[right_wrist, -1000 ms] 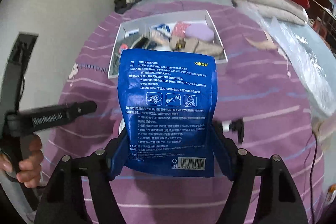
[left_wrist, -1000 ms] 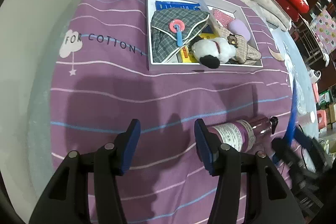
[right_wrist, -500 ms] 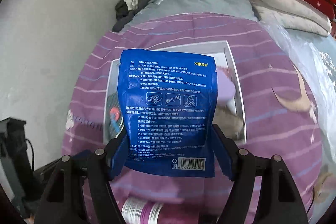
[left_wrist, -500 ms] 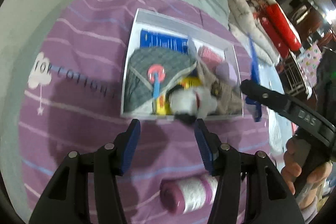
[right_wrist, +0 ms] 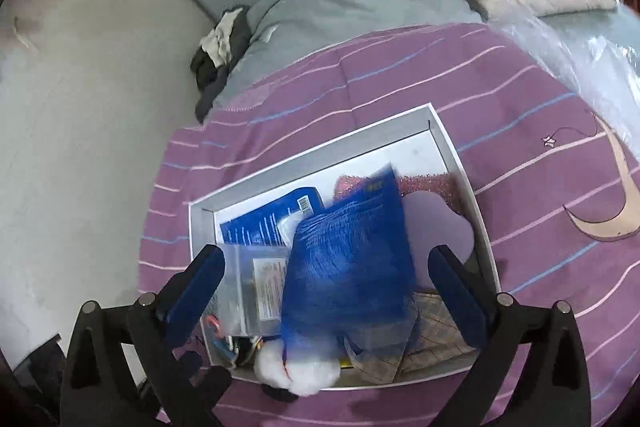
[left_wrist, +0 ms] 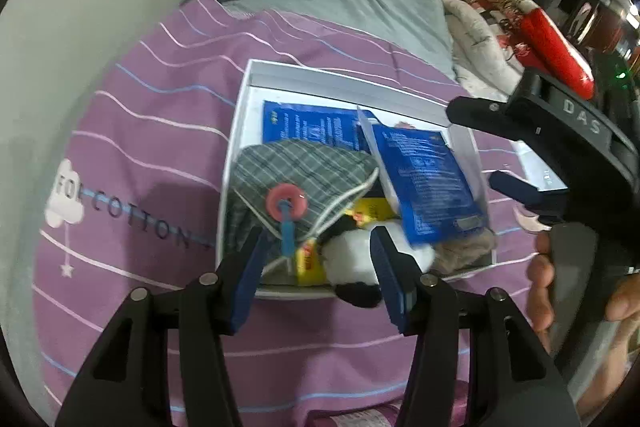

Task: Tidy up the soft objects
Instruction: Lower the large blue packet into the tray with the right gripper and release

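Open purple bedspread (left_wrist: 152,131) on the left and near sides of the white box (left_wrist: 236,131): free passage there. Box itself crowded: plaid pouch (left_wrist: 296,167) filling the left half, plush toy (left_wrist: 356,267) spilling over the near edge, blue packet (left_wrist: 424,183) lying tilted across the right half, a second blue packet (left_wrist: 308,127) flat at the far edge. Right gripper (left_wrist: 508,147), jaws just opened wide and empty, blocking the box's right side. Bare white floor only at the far right corner (right_wrist: 416,151).
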`<state>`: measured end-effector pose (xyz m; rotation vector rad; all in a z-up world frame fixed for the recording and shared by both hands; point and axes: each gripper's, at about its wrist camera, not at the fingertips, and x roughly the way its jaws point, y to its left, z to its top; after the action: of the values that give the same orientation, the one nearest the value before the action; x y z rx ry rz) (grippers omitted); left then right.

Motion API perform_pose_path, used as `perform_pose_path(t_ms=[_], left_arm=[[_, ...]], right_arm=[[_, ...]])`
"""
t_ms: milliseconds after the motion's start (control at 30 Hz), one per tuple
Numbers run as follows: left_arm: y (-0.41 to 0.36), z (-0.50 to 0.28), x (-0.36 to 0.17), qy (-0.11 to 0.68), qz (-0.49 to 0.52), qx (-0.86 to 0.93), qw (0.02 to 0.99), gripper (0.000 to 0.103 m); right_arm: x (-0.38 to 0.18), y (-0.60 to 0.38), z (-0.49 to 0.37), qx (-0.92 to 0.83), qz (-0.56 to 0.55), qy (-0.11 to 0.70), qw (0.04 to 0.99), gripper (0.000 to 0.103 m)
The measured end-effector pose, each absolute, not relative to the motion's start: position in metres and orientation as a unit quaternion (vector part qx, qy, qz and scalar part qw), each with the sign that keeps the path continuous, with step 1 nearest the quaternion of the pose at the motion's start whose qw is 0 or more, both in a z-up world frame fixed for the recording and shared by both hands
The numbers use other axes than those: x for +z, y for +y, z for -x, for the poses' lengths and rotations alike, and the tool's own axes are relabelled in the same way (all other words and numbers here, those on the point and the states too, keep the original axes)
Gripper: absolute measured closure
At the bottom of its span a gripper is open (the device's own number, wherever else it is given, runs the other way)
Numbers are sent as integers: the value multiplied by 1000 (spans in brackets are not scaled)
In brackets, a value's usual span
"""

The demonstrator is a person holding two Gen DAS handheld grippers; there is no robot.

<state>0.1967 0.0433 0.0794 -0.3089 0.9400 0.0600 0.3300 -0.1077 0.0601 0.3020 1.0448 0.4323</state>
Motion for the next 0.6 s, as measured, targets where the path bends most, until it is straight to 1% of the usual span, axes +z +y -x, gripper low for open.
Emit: perform_pose_path(t_ms=[167,400,600], left_arm=[[41,-191,83,438,131,46,888,48],[40,-183,84,430,158,38,888,48],[34,-179,88,456,137,32,879,48]], right_arm=[[74,-109,-313,209,-126,467,850,0],[96,-120,-276,207,-106,435,870,0],[105,-144,-237,209,-116,412,879,0]])
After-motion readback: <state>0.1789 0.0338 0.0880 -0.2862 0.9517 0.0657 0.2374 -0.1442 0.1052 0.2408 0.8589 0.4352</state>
